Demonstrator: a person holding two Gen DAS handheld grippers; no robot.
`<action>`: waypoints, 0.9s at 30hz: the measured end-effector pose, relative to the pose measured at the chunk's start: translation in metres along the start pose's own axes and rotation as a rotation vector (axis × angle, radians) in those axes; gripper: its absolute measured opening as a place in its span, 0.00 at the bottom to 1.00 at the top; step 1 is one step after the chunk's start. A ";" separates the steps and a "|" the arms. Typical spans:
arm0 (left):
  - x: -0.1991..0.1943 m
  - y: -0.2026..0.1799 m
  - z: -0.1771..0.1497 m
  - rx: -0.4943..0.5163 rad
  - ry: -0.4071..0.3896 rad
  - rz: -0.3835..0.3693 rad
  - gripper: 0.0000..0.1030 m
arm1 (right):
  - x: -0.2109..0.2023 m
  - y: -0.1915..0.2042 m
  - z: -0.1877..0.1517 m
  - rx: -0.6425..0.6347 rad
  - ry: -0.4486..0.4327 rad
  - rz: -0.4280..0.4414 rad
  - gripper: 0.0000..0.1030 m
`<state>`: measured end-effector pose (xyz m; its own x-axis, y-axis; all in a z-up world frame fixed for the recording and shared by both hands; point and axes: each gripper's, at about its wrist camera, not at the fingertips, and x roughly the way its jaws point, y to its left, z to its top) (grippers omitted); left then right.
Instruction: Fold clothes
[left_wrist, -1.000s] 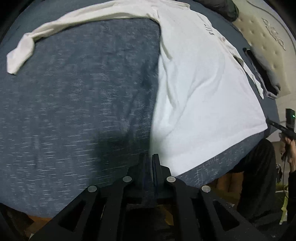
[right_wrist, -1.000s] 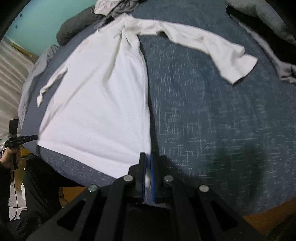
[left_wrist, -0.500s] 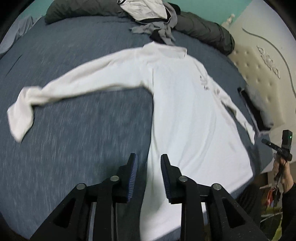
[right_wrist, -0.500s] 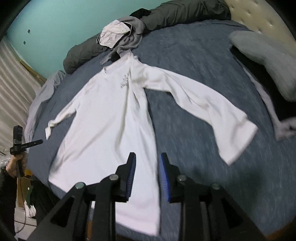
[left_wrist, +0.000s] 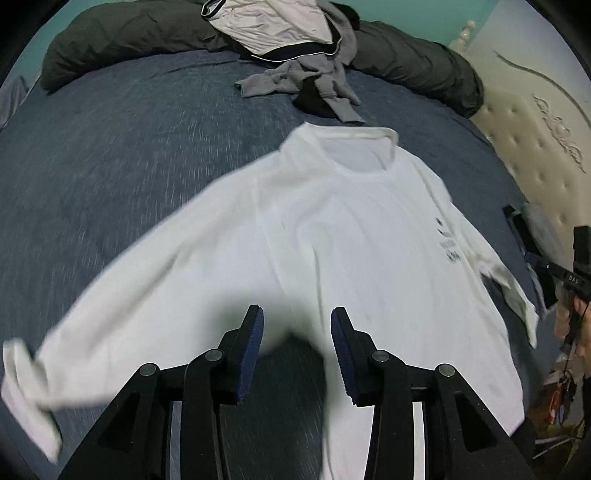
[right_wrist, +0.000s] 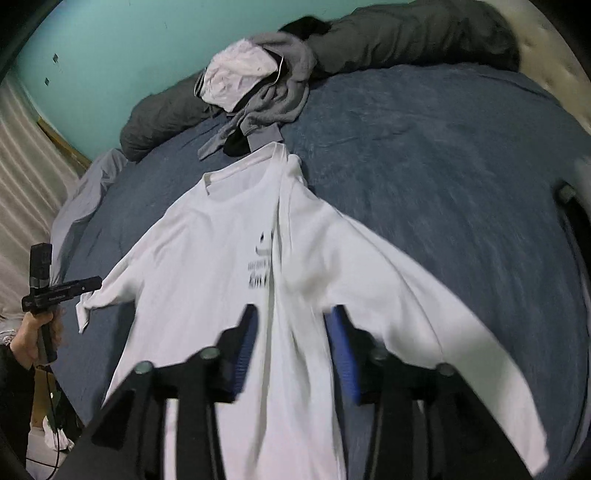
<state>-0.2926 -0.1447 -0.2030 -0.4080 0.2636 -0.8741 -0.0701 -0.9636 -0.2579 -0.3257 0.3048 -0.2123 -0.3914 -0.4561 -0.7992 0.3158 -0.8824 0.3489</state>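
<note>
A white long-sleeved shirt (left_wrist: 351, 236) lies flat, front up, on a blue bedspread (left_wrist: 110, 155), sleeves spread out to both sides. A small dark print sits on its chest (right_wrist: 260, 266). My left gripper (left_wrist: 297, 325) is open and empty, above the shirt's left armpit area. My right gripper (right_wrist: 291, 325) is open and empty, above the other side of the shirt (right_wrist: 221, 258), near where the sleeve (right_wrist: 424, 302) joins the body. The right wrist view is blurred.
A pile of grey and white clothes (left_wrist: 295, 48) lies beyond the collar, against a dark rolled duvet (left_wrist: 122, 33). A tufted cream headboard (left_wrist: 535, 147) stands at one side. The other gripper's handle shows at each view's edge (right_wrist: 48, 288).
Both grippers have let go of the shirt's bottom corners, opened, and moved up along the shirt toward the sleeves and collar.
</note>
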 end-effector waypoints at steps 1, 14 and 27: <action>0.010 0.005 0.013 0.000 -0.002 0.005 0.40 | 0.012 0.001 0.014 -0.008 0.011 -0.003 0.42; 0.092 0.045 0.110 -0.051 -0.020 0.017 0.41 | 0.126 -0.005 0.132 -0.036 0.023 -0.025 0.42; 0.136 0.044 0.134 0.005 -0.003 -0.018 0.41 | 0.195 -0.009 0.164 -0.097 0.070 -0.046 0.42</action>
<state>-0.4730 -0.1569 -0.2781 -0.4090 0.2809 -0.8682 -0.0822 -0.9589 -0.2715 -0.5471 0.2050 -0.2911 -0.3472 -0.4030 -0.8468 0.3821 -0.8854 0.2647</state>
